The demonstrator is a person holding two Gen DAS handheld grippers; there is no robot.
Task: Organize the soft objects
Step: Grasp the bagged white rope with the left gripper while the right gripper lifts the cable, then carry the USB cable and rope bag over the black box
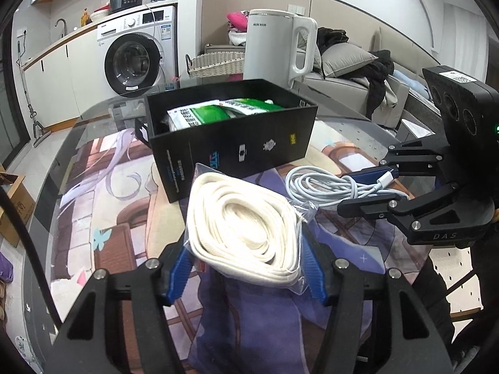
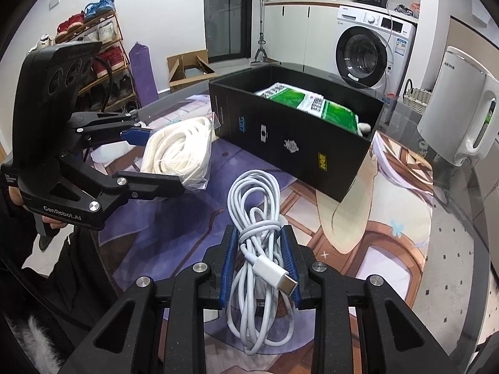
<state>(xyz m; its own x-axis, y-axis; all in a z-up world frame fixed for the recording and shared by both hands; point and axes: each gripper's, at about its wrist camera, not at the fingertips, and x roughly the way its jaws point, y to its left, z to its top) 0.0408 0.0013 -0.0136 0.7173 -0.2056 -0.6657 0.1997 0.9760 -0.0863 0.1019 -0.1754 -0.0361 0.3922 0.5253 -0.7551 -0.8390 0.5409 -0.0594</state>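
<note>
My left gripper (image 1: 246, 249) is shut on a clear bag of coiled white rope (image 1: 243, 218), held just in front of the black box (image 1: 237, 146). It also shows in the right wrist view (image 2: 162, 162) with the rope bag (image 2: 181, 152). My right gripper (image 2: 259, 249) is shut on a coiled white USB cable (image 2: 255, 218), held over the mat; in the left wrist view this gripper (image 1: 371, 190) holds the cable (image 1: 321, 187) to the right of the rope. The open black box (image 2: 296, 143) holds green-and-white packets (image 2: 312, 103).
A white electric kettle (image 1: 274, 46) stands behind the box, at the right in the right wrist view (image 2: 458, 106). A printed purple mat (image 1: 124, 187) covers the round glass table. A washing machine (image 2: 371, 53), shoe rack (image 2: 99, 53) and sofa (image 1: 358, 84) stand beyond.
</note>
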